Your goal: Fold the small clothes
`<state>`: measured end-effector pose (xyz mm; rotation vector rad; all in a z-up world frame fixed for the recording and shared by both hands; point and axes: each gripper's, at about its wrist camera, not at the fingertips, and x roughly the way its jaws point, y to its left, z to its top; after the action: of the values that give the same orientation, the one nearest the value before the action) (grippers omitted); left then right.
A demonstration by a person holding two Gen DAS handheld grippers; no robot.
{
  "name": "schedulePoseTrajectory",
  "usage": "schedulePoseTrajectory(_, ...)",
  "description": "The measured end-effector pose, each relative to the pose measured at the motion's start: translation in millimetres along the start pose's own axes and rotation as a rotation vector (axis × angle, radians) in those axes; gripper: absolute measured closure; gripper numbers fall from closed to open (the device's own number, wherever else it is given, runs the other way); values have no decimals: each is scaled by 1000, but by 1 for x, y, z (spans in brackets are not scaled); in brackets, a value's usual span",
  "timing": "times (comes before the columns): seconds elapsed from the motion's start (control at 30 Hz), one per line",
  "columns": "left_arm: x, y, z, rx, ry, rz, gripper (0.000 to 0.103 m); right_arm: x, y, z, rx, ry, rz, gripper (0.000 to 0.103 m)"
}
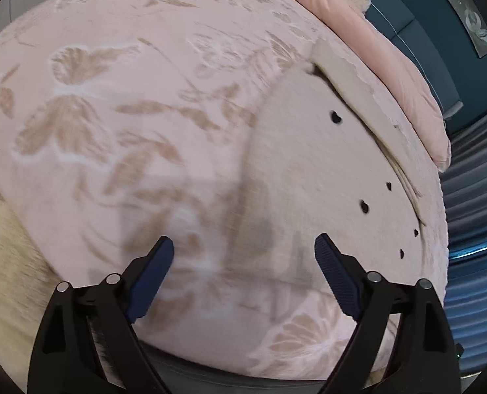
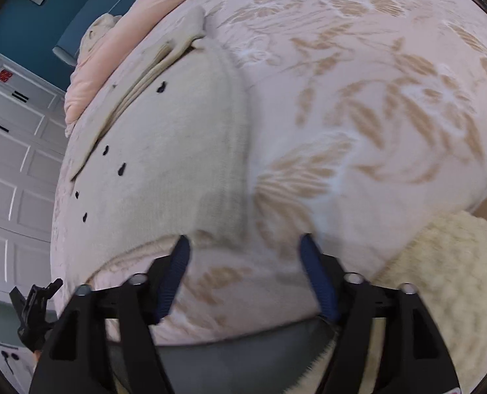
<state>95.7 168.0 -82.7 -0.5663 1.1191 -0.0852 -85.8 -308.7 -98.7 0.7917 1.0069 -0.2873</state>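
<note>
**Both grippers empty above a half-folded knit on the bed**

The beige garment [image 1: 312, 151] lay flat on the pink floral bedspread [image 1: 112, 105], near the bed's edge and close to a rolled pink blanket [image 1: 391, 65]. It looked like a small knitted top, scattered with little dark marks, with layered edges showing along its far side where cloth was stacked on cloth. In the right wrist view the same garment [image 2: 177, 138] sat ahead and to the left, its rounded fold edge running beside the bare bedspread [image 2: 374, 98].

The left gripper [image 1: 243, 246] had its jaws spread wide with nothing between them, only bedspread and the garment's near edge below. The right gripper [image 2: 243, 243] was likewise spread and empty, hanging over the garment's near corner and the bed's edge. A cream fluffy rug [image 2: 447, 279] showed on the floor beyond.

The knit would likely handle as light, soft and limp, with no stiffness to hold a shape, so it should sag and drape from any pinch and could drag its lower layers along. It seemed grippy rather than slippery against the plush cover. A sensible hold would be at the two near corners or along the thick folded edge, pinching all layers together so that the stack did not slide apart
</note>
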Motion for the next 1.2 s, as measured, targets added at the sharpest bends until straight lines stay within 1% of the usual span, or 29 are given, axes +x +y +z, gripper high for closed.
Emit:
schedulePoseTrajectory(0.07,5,-10,-2,10,-9,-4,11,4,8,1,-8,-16,15,26)
schedulePoseTrajectory(0.1,8,-14,-2,11,-9,-9,9,7,13,3,-7,-20,24,26)
schedulePoseTrajectory(0.13,10,-17,-3,10,-3,-26,9,9,15,4,8,-23,39,25)
schedulePoseTrajectory(0.17,14,-21,-2,4,8,-50,8,11,17,4,18,-27,60,24)
schedulePoseTrajectory(0.23,19,-24,-1,-15,18,-67,7,14,20,3,29,-34,91,23)
schedulePoseTrajectory(0.3,25,-26,2,-38,25,-65,7,16,22,5,35,-38,96,22)
schedulePoseTrajectory(0.37,26,-28,6,-49,23,-70,8,18,24,8,47,-41,125,23)
schedulePoseTrajectory(0.4,26,-28,7,-49,26,-71,12,19,25,11,53,-40,144,23)
schedulePoseTrajectory(0.43,26,-29,9,-49,29,-73,16,19,26,13,55,-41,153,28)
schedulePoseTrajectory(0.47,27,-31,11,-49,34,-71,30,21,28,15,55,-37,170,38)
schedulePoseTrajectory(0.5,27,-31,13,-51,44,-79,44,23,30,16,57,-31,177,43)
schedulePoseTrajectory(0.53,28,-31,16,-63,67,-99,49,25,32,19,62,-21,184,53)
schedulePoseTrajectory(0.57,29,-31,17,-73,78,-98,61,27,34,20,62,-20,184,68)
schedulePoseTrajectory(0.6,28,-30,19,-89,89,-97,78,27,36,20,60,-20,183,77)
schedulePoseTrajectory(0.63,28,-28,19,-99,97,-101,86,27,38,22,56,-21,178,95)
schedulePoseTrajectory(0.67,26,-26,20,-113,106,-105,89,26,39,23,60,-26,179,95)
schedulePoseTrajectory(0.73,15,-22,21,-131,95,-126,92,15,40,26,75,-59,218,96)
schedulePoseTrajectory(0.83,-5,-25,20,-86,65,-137,93,-5,44,28,46,-91,233,97)
schedulePoseTrajectory(0.9,-18,-26,19,-66,57,-150,95,-19,44,28,19,-92,235,97)
schedulePoseTrajectory(1.0,-36,-25,16,-36,63,-164,96,-32,38,25,1,-72,232,98)
schedulePoseTrajectory(1.1,-49,-20,9,-5,83,-171,96,-44,26,17,-4,-21,239,98)
schedulePoseTrajectory(1.2,-61,-9,-5,27,112,-158,96,-58,16,0,-75,47,193,98)
